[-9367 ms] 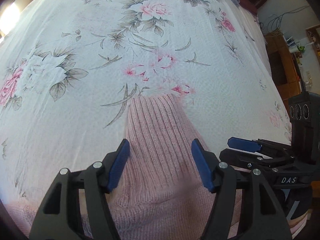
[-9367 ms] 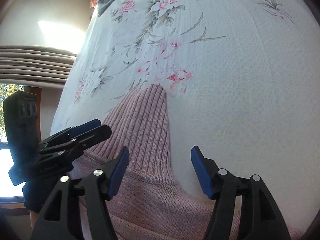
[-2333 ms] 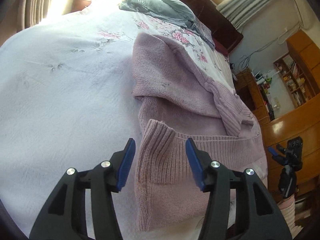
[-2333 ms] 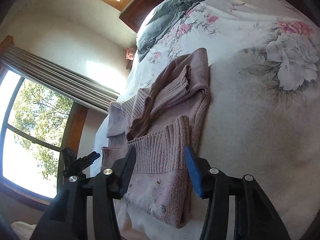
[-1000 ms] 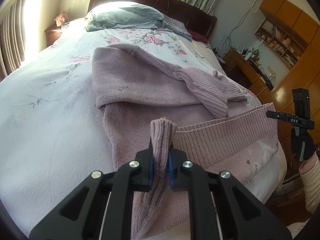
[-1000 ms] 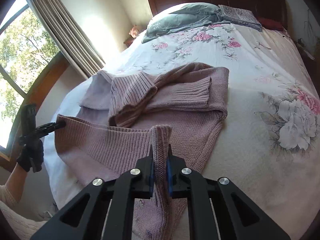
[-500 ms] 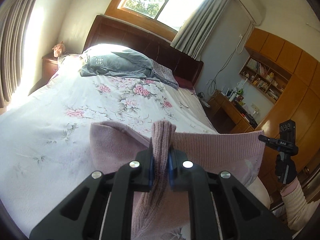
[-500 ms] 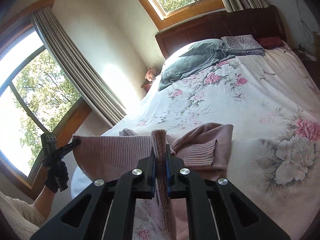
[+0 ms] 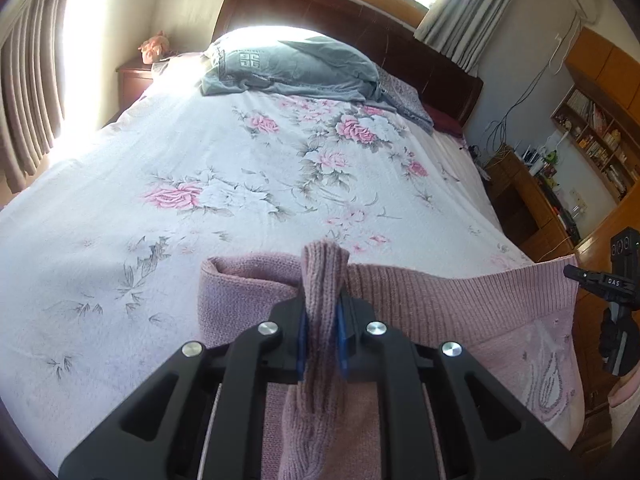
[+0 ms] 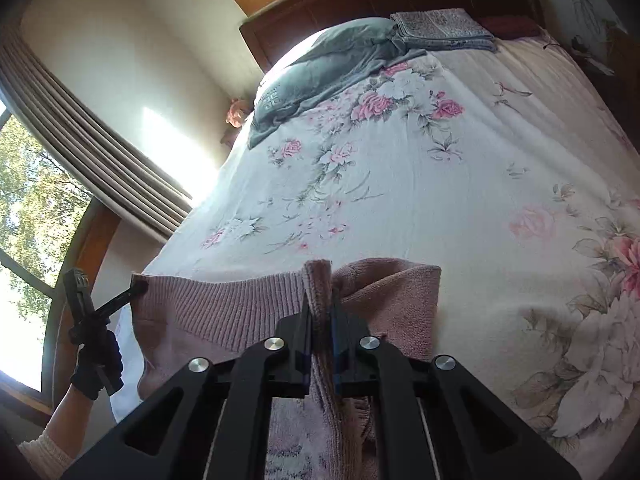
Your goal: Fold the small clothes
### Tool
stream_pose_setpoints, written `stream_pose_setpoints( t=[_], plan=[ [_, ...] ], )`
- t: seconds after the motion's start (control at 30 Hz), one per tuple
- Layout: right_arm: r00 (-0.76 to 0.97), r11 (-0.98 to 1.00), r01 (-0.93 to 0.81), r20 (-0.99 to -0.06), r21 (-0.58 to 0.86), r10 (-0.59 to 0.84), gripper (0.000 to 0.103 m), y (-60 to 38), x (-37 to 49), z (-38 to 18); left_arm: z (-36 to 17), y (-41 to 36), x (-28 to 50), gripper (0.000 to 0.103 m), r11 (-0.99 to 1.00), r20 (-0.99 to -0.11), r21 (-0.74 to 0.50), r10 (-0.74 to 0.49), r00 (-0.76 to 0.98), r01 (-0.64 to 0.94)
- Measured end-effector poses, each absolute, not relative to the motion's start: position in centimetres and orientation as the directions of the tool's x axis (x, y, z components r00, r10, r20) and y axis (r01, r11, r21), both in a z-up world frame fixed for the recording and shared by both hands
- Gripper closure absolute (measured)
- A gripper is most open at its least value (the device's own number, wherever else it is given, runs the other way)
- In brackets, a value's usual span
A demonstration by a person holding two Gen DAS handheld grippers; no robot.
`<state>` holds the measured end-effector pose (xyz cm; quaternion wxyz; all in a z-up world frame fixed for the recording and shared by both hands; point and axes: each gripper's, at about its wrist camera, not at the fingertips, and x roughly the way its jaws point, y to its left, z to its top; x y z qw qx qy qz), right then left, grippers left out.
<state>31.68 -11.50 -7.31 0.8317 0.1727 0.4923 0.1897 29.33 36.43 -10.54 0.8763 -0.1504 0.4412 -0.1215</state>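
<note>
Left gripper (image 9: 322, 336) clamped tight on one corner of the pink sweater (image 9: 460, 304)'s ribbed hem. Right gripper (image 10: 320, 338) clamped on the other corner. Hem is stretched taut between them, raised over the floral bed sheet (image 9: 240, 184); the rest of the sweater hangs below both grippers.

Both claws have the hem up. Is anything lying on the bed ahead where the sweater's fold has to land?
Nothing visible. The floral sheet ahead of the pink sweater is bare; the grey quilt lies far off by the headboard.
</note>
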Motion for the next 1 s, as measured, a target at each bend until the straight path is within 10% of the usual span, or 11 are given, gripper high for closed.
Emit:
stream_pose_setpoints(
  t=[0.2, 0.43, 1.0],
  plan=[
    [0.376, 0.892, -0.072, -0.816, 0.446, 0.439, 0.094, -11.5, 32.7, -12.1, -13.6, 37.9, 30.2, 0.08, 0.916, -0.782, -0.402, -0.345, 0.519, 0.004],
    [0.4, 0.883, -0.086, -0.796, 0.461, 0.454, 0.067, -12.9, 29.5, -10.3, -12.4, 39.6, 25.9, 0.057, 0.886, -0.777, -0.463, -0.397, 0.488, -0.016],
    [0.316, 0.872, -0.154, -0.813, 0.464, 0.488, 0.062, -11.4, 14.8, -11.1, -13.9, 37.7, 12.4, 0.061, 0.913, -0.836, -0.409, -0.367, 0.407, -0.017]
  ],
)
